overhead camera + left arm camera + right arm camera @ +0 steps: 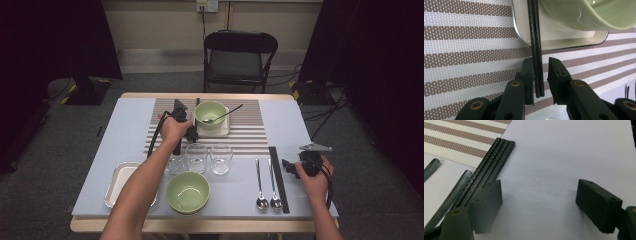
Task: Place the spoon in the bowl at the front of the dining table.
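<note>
A pair of black chopsticks [535, 37] lies on the striped mat [461, 50], its far part resting over the rim of a small white tray [564, 37] that holds a green bowl [579, 12]. My left gripper [541, 63] straddles the near end of the pair. The left jaw sits close against it and a gap shows at the right jaw, so the gripper is open. In the high view the left gripper [193, 127] sits left of that bowl [210, 112]. My right gripper [540, 186] stands wide open over bare table, beside further black chopsticks [491, 165].
A spoon [222, 116] rests in the far bowl. Three glasses [196, 157] stand in a row, with a second green bowl [188, 191] and a metal tray [117, 182] near the front edge. Two spoons [260, 185] lie left of the right-hand chopsticks [278, 177]. A chair [240, 57] stands behind the table.
</note>
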{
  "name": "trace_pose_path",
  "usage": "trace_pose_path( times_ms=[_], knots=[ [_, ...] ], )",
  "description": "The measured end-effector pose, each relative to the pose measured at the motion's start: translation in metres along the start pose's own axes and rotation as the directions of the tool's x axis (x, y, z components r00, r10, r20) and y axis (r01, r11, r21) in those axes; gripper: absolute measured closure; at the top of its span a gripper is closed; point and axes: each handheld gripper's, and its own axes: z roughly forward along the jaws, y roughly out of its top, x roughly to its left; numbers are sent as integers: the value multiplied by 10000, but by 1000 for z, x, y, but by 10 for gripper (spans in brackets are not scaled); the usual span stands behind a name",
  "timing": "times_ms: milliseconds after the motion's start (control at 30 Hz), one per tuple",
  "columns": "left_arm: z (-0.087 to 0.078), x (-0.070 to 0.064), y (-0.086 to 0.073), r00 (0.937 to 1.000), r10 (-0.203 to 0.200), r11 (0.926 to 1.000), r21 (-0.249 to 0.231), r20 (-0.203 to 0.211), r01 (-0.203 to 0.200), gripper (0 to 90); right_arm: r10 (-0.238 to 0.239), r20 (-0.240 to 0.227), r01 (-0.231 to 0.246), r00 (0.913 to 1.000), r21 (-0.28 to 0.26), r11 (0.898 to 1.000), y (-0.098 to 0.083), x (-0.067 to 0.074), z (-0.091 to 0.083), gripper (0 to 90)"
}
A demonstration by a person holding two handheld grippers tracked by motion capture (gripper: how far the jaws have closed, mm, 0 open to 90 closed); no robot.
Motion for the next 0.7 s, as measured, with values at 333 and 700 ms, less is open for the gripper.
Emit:
trace_pose_path(
  times_ms=[333,700],
  knots=[
    [-2,-1,-1,10000,-15,10000,-73,12,15,744,-11,-3,11,10000,-11,10000,0,0,0,202],
    [-23,6,-1,9997,254,9981,-562,36,-251,696,-13,5,13,10000,-12,10000,0,0,0,202]
  ],
)
